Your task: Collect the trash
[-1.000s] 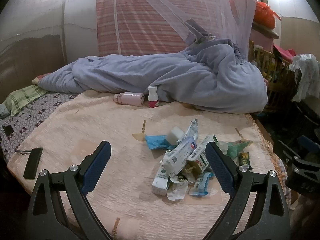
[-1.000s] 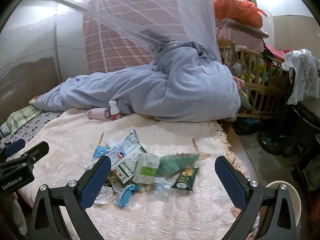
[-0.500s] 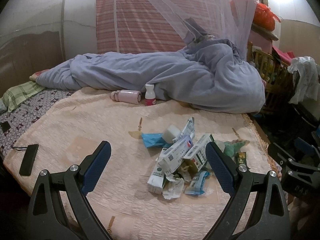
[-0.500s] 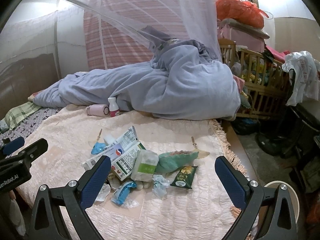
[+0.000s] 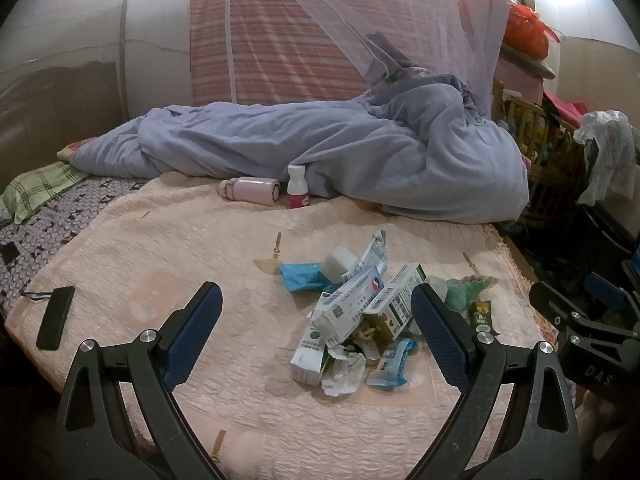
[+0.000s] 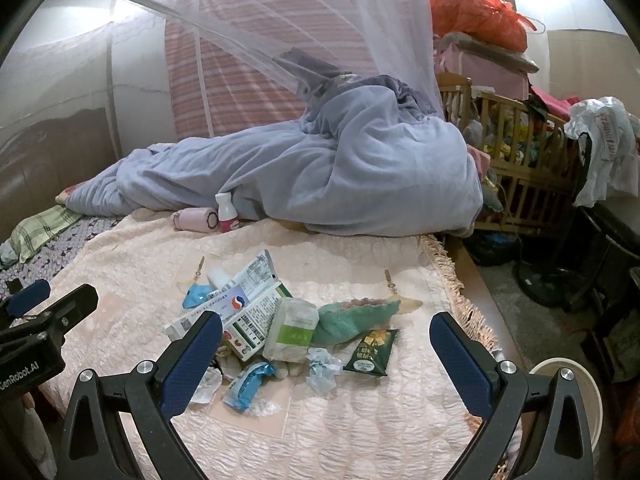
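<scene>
We hold our left gripper (image 5: 316, 328) and right gripper (image 6: 326, 350) spread wide and empty above the bed (image 6: 360, 420), framing the trash pile (image 6: 264, 320), apparently ready to choose a piece.

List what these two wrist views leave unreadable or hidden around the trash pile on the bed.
- Print on the cartons: too small and blurred in both views.
- Bottom of the trash pile: right view, covered by the cartons and the right claw's left finger.
- White bin: right view, only its rim shows behind the claw's other finger.
- Under the blue quilt: hidden in both views.
</scene>
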